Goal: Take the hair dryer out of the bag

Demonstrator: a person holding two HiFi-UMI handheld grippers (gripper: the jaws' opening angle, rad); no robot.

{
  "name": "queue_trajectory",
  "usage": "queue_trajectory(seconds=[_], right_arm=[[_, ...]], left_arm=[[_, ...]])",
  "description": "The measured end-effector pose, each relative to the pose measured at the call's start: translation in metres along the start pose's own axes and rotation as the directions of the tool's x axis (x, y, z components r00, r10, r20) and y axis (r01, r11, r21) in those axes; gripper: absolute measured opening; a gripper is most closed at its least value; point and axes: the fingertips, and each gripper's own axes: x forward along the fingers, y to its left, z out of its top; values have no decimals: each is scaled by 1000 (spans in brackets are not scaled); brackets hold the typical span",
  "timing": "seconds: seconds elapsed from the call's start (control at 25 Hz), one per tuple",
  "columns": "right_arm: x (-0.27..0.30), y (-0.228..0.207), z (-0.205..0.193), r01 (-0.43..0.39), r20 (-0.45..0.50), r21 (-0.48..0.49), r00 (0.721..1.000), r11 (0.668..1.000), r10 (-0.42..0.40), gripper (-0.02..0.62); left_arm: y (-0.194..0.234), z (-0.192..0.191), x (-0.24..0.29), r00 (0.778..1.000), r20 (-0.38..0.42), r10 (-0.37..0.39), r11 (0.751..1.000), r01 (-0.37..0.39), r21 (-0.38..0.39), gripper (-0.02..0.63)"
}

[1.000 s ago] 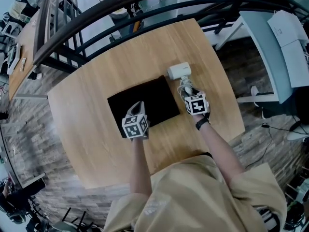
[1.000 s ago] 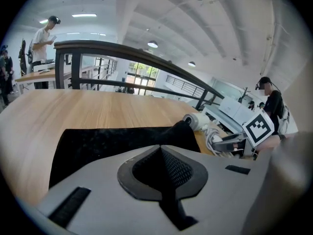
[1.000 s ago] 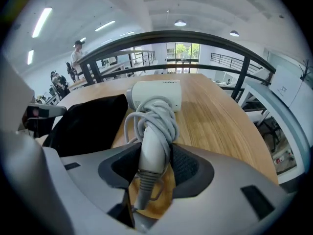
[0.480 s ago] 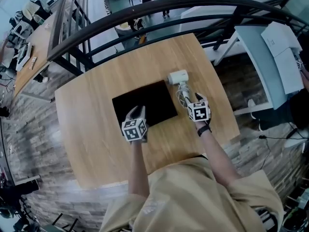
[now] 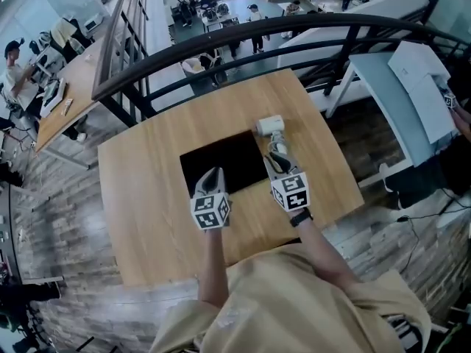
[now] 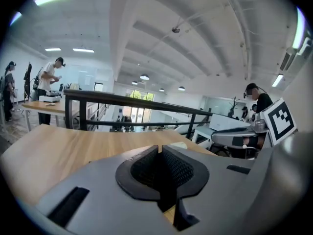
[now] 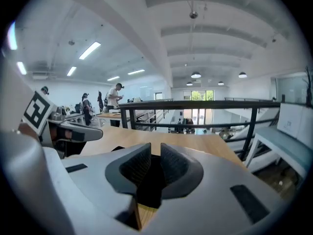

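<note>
Both grippers have pulled up and back toward the person since the earlier frames.

Head view: the dryer (image 5: 270,125) lies on the table (image 5: 147,175) just past the bag's (image 5: 224,164) far right corner. It is out of the bag, and its cord (image 5: 279,148) trails toward the right gripper (image 5: 275,162). The left gripper (image 5: 213,179) hangs over the bag's near edge. The task looks done, hence the retreat.

Left gripper view: the jaws have just been closing and are all but together, with nothing between them. The dryer is not clearly seen.

Right gripper view: the jaws have just been closing to a narrow gap and are empty. The dryer is out of sight.

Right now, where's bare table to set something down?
Widest bare wood: left of the black bag, out to the left edge of the table. There is also the strip beyond the bag to the far edge. Crowded: the bag's right side, where the hair dryer and its cord lie.
</note>
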Motion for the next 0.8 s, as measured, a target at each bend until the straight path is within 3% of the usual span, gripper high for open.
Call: queue_trajectory(seconds=[0.12, 0.36, 0.56, 0.8], right_arm=[[-17, 18, 20, -4, 74, -56, 997, 998, 8, 27], [-44, 35, 58, -1, 171, -117, 985, 993, 21, 14], [-54, 36, 75, 11, 221, -131, 975, 991, 18, 14], [-53, 33, 80, 19, 222, -137, 975, 990, 12, 14]], left_arm=[[-12, 20, -17, 997, 73, -15, 999, 12, 43, 17], [-29, 67, -45, 973, 231, -29, 993, 2, 116, 12], [-34, 84, -54, 959, 281, -34, 993, 2, 114, 12], [-44, 86, -43, 959, 275, -71, 992, 40, 120, 12]])
